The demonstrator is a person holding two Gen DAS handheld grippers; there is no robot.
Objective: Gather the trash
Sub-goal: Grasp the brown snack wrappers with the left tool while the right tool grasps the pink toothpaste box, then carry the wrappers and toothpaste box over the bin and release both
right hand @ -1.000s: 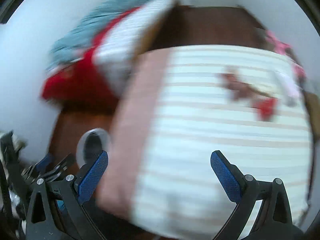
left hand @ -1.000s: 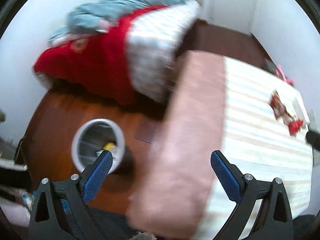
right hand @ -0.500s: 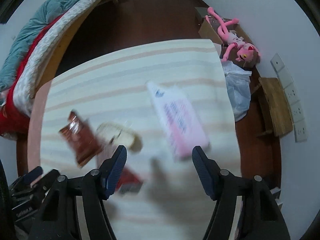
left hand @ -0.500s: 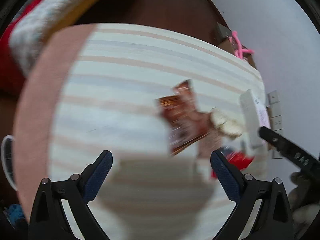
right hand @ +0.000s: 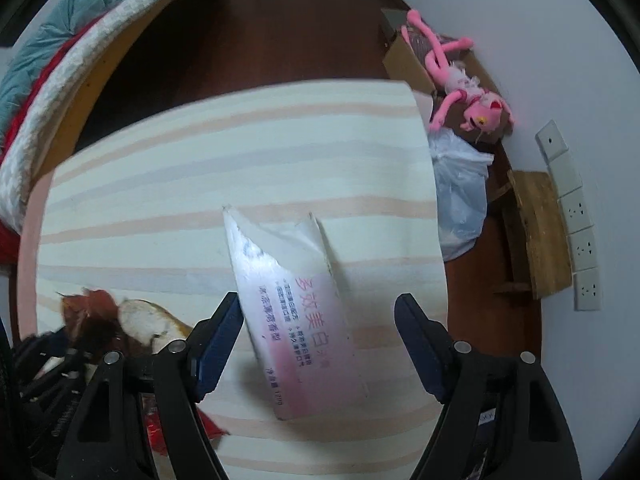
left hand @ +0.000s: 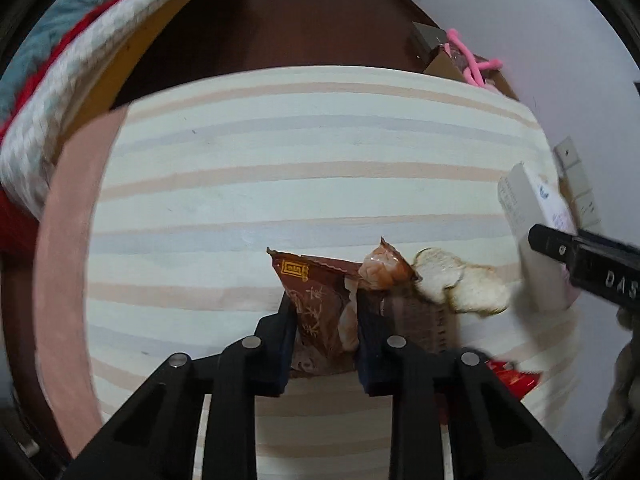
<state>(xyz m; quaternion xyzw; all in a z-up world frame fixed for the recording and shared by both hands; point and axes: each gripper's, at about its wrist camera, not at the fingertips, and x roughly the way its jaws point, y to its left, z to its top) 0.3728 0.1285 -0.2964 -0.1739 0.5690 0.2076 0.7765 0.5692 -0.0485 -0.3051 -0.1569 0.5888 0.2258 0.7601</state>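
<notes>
My left gripper is shut on a brown snack wrapper on the striped table. Beside it lie a crumpled orange wrapper, two pale bread slices and a red wrapper. My right gripper is open, its fingers on either side of a white and pink toothpaste box lying on the table. The box also shows at the right edge of the left wrist view. The bread and wrappers show left of the right gripper.
A bed with red, white and teal bedding stands at the left. A pink plush toy on a cardboard box, a white plastic bag and a wooden board sit on the dark floor to the right, below wall sockets.
Both grippers moved in over the table to the trash. The left gripper closed on the brown wrapper. The right gripper came down around the toothpaste box, still open.
</notes>
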